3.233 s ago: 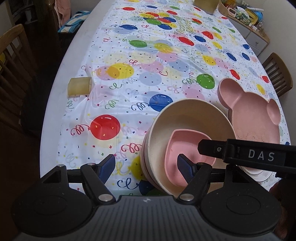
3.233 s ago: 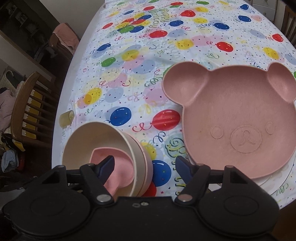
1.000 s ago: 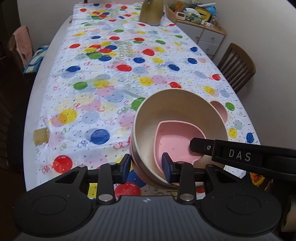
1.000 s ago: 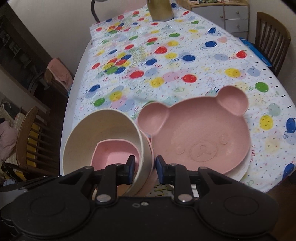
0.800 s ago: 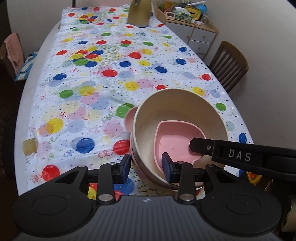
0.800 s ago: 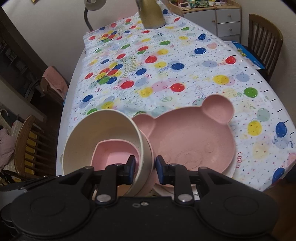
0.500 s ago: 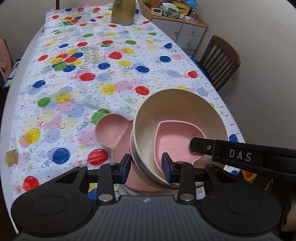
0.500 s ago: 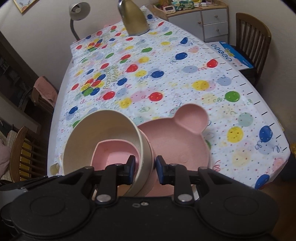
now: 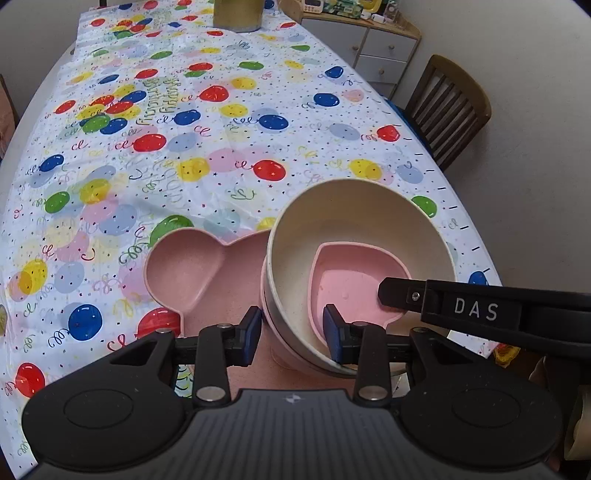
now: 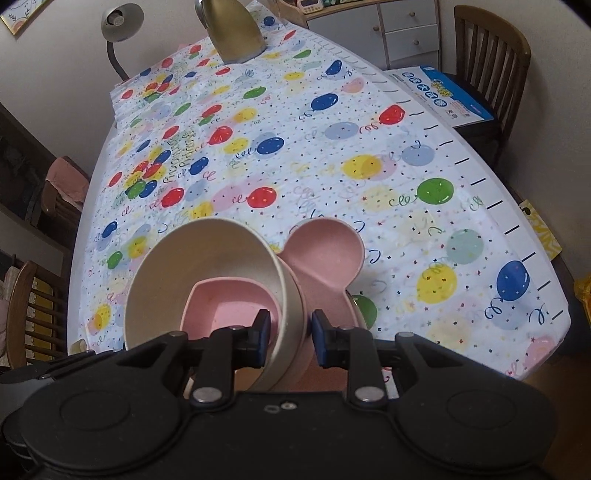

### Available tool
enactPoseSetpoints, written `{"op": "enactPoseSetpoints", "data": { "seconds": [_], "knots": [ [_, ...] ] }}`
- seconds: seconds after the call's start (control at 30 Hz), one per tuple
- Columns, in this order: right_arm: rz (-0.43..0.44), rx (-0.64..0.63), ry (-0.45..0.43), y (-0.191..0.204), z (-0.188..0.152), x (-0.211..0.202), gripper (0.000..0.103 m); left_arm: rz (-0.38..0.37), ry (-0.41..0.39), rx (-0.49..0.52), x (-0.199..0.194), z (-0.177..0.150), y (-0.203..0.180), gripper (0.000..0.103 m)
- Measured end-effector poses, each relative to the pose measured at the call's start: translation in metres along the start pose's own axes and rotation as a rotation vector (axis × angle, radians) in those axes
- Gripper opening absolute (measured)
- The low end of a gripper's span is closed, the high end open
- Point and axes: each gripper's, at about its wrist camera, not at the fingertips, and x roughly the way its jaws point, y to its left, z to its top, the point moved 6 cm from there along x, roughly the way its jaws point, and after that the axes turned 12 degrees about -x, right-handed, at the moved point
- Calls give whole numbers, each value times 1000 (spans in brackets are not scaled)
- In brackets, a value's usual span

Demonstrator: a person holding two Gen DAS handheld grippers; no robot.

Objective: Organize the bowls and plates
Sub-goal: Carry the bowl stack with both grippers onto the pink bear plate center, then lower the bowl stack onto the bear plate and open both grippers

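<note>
A cream bowl (image 9: pixel 354 214) holds a small pink bowl (image 9: pixel 354 273) and sits nested in another pink bowl. My left gripper (image 9: pixel 291 334) is shut on the stack's near rim, one finger outside the wall and one inside. My right gripper (image 10: pixel 291 338) is shut on the cream bowl's (image 10: pixel 207 251) right rim, and its black finger crosses the left wrist view. The stack hangs over a pink bear-shaped plate (image 9: pixel 184 273) on the balloon tablecloth, with one ear (image 10: pixel 325 247) showing beside it. Whether the stack touches the plate is hidden.
A gold lamp base (image 9: pixel 238 14) stands at the table's far end. A wooden chair (image 9: pixel 450 107) and a drawer cabinet (image 9: pixel 376 48) are to the right, and a blue booklet (image 10: pixel 439 92) lies on the chair. The table's right edge (image 10: pixel 517 229) runs close by.
Both grippers have carried the bowl stack to the right across the table and slightly down. It now sits over the bear plate instead of beside it. Both grips are unchanged.
</note>
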Motion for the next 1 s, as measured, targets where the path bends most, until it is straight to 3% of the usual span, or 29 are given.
{"op": "enactPoseSetpoints", "data": {
  "seconds": [0.53,1.0],
  "knots": [
    [24,-24,69,1,-10,32,24,16,27,-24,21,-10,15,35],
    [31,2,64,3,-20,34,25,-1,31,-15,18,-17,23,35]
  ]
}}
